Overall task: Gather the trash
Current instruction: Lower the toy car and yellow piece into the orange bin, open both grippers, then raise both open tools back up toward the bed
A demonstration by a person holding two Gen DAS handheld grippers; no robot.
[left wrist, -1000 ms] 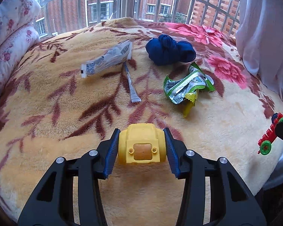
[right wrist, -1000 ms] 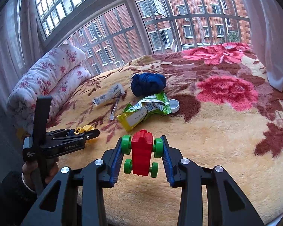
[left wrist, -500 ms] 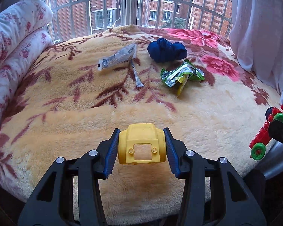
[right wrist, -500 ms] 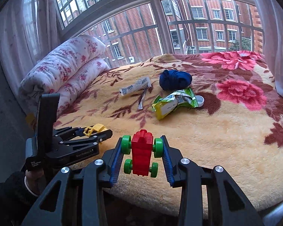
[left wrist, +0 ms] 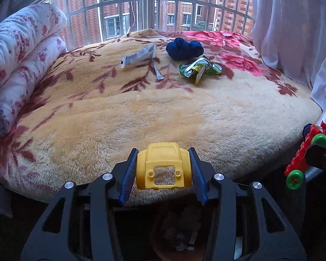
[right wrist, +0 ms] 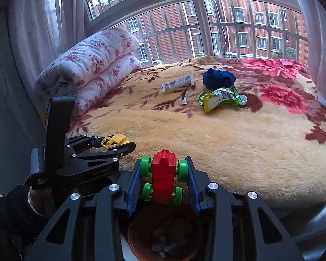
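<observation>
Left gripper clamps a hollow yellow plastic toy shell between its blue pads; right gripper clamps a red block car with green wheels. Both sit at the plush floral blanket's near edge, above a round brown bin. Well apart: crumpled green wrapper, white sachet, navy cloth ball.

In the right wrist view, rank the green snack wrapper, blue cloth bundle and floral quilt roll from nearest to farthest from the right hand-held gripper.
From the right hand-held gripper:
1. Green snack wrapper, mid-blanket, right of centre.
2. Blue cloth bundle, just behind the wrapper.
3. Floral quilt roll, far left by the window; close to the bundle's range.
</observation>
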